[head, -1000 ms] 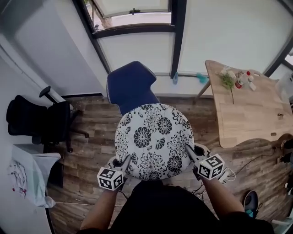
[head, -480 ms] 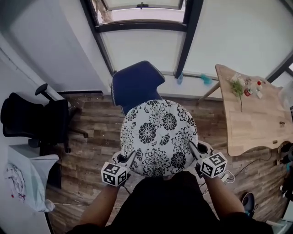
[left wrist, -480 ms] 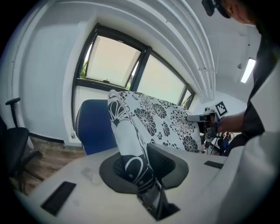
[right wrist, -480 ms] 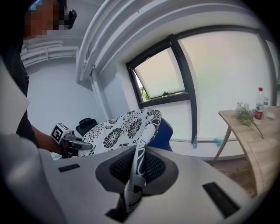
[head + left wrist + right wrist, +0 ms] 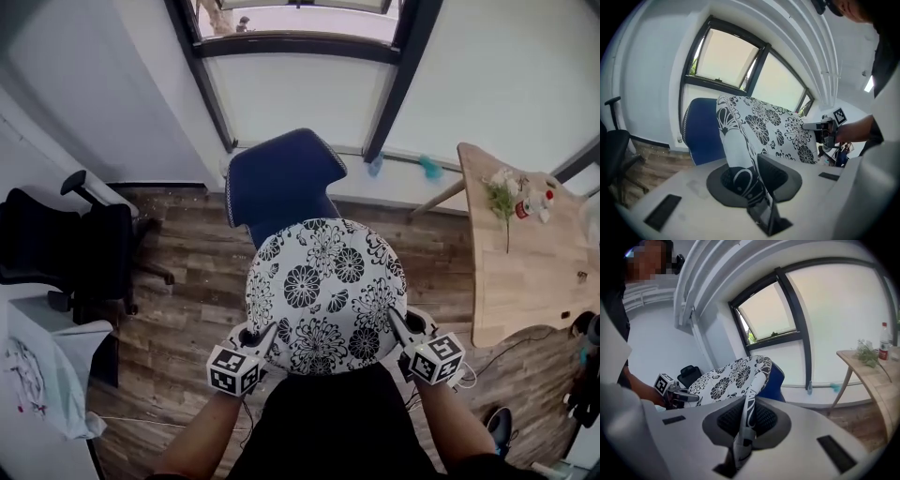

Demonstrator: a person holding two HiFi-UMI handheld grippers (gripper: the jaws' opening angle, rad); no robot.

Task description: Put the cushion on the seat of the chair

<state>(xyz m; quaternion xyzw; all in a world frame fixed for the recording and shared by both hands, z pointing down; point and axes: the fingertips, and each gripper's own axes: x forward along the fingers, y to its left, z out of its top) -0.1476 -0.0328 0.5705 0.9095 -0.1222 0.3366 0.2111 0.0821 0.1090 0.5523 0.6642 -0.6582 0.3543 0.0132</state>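
A round white cushion (image 5: 323,295) with black flower print hangs between both grippers, over the floor in front of the blue chair (image 5: 277,178). My left gripper (image 5: 266,335) is shut on the cushion's near-left edge; its view shows the fabric (image 5: 740,154) pinched between the jaws. My right gripper (image 5: 394,321) is shut on the near-right edge, with the cushion's rim (image 5: 749,413) clamped in its jaws. The chair's blue back (image 5: 701,133) rises behind the cushion; its seat is hidden under the cushion.
A black office chair (image 5: 66,248) stands at the left beside a white desk corner (image 5: 42,370). A wooden table (image 5: 520,253) with bottles and a plant sits at the right. Windows and a wall (image 5: 309,84) lie beyond the blue chair. Cables lie on the wooden floor (image 5: 187,300).
Both grippers carried the cushion forward and a little lower, so it now overlaps the lower part of the blue chair. Both grips are unchanged.
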